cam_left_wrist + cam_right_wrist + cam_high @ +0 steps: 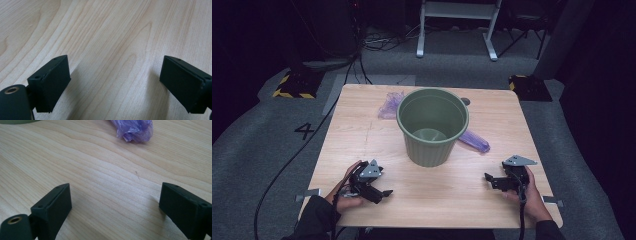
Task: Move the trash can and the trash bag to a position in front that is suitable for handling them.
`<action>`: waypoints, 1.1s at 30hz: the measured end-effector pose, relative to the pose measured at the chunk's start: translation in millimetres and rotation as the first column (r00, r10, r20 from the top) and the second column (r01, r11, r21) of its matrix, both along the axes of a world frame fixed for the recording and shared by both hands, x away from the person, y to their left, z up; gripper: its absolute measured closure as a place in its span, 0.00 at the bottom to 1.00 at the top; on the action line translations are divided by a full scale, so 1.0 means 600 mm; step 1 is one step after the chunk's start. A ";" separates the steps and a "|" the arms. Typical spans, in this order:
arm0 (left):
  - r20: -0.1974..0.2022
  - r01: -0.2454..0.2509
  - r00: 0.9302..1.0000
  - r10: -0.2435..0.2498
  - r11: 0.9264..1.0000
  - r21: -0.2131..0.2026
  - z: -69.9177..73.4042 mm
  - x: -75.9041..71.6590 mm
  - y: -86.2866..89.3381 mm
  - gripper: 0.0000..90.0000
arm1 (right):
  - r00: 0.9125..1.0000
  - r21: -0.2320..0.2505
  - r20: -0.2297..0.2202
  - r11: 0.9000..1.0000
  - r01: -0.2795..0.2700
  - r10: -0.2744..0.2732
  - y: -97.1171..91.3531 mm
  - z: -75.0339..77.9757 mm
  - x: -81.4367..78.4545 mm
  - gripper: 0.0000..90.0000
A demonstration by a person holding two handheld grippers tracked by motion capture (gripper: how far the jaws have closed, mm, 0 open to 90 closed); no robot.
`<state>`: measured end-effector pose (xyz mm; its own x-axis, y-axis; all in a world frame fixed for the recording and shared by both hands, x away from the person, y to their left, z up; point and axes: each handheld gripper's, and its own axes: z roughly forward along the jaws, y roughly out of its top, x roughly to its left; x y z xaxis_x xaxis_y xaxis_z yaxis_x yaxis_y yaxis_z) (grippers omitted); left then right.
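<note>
Two tools sit low at the near edge of the wooden surface [362,130], both released w/ nothing between the jaws: left tool [384,192] at approx 7 o'clock from the green bin [432,125], right tool [490,179] at approx 5 o'clock. The bin stands upright near the surface's middle, looks empty inside. A purple plastic bag [473,140] lies under or behind the bin, one crumpled end poking out at the bin's 4 o'clock, another bunch at its 10–11 o'clock; can't tell whether the bin's base actually pins it. In the right gripper view the bag end [132,128] lies ahead at 12–1 o'clock, well apart from the jaws, and only bare wood lies between the pads [53,207]. Left gripper view: just wood grain, pads [51,80] wide apart. Risks, as I judge them: if the work is lining the bin w/ the bag, thin film is the main trouble. The pads could close on one layer only, or skid on the wood and miss it. If the bin does sit on the bag, pulling the free end could drag or tip the bin, since it's prob light and tall. The film could also tear if yanked while trapped. The left tool reaching for the far bunch has to go around the bin, so a forearm or cable could knock the rim.
</note>
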<state>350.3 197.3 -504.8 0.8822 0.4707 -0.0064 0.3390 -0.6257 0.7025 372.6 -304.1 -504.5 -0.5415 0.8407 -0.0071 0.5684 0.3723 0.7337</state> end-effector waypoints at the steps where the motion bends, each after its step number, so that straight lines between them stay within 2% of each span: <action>1: 0.000 0.000 1.000 0.000 1.000 0.000 0.000 0.000 0.000 0.10 | 1.000 0.000 0.000 1.000 -0.004 0.004 -0.001 0.000 0.000 0.12; 7: -0.001 0.009 1.000 -0.009 1.000 -0.002 0.000 0.000 0.002 0.10 | 1.000 -0.001 0.000 1.000 -0.018 0.018 -0.002 0.000 0.001 0.12; 12: -0.002 -0.007 1.000 0.007 1.000 -0.004 0.000 -0.002 0.002 0.10 | 1.000 0.000 0.000 1.000 -0.022 0.022 -0.002 0.000 0.001 0.12; 15: -0.003 -0.012 1.000 0.012 1.000 -0.003 0.000 -0.002 0.002 0.09 | 0.999 0.002 0.003 0.999 -0.038 0.038 0.000 0.002 0.000 0.17; 17: -0.004 -0.011 1.000 0.011 1.000 -0.003 0.000 -0.002 0.002 0.09 | 0.999 -0.016 0.014 0.999 -0.049 0.049 0.004 0.004 -0.002 0.18; 21: -0.006 -0.006 1.000 0.006 1.000 -0.002 0.000 0.001 0.002 0.09 | 0.996 -0.017 0.036 0.997 -0.079 0.079 0.012 0.014 -0.006 0.18; 23: -0.006 -0.007 1.000 0.007 1.000 -0.002 0.000 0.001 0.002 0.09 | 0.992 -0.039 0.072 0.995 -0.097 0.099 0.021 0.025 -0.009 0.19; 26: -0.006 -0.007 1.000 0.007 1.000 -0.002 0.000 0.001 0.002 0.09 | 0.981 -0.021 0.111 0.987 -0.159 0.161 0.042 0.045 -0.008 0.20; 29: -0.006 -0.007 1.000 0.007 1.000 -0.001 0.000 0.001 0.002 0.09 | 0.970 -0.035 0.128 0.978 -0.204 0.207 0.068 0.056 -0.001 0.20; 33: -0.006 -0.007 1.000 0.007 1.000 -0.002 0.000 0.001 0.002 0.09 | 0.958 -0.052 0.122 0.965 -0.256 0.261 0.110 0.064 0.018 0.19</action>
<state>351.0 198.3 -505.0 0.8788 0.4770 -0.0124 0.3475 -0.6220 0.7017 383.2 -237.8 -465.9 -0.7331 0.6700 -0.1167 0.3523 0.5209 0.7775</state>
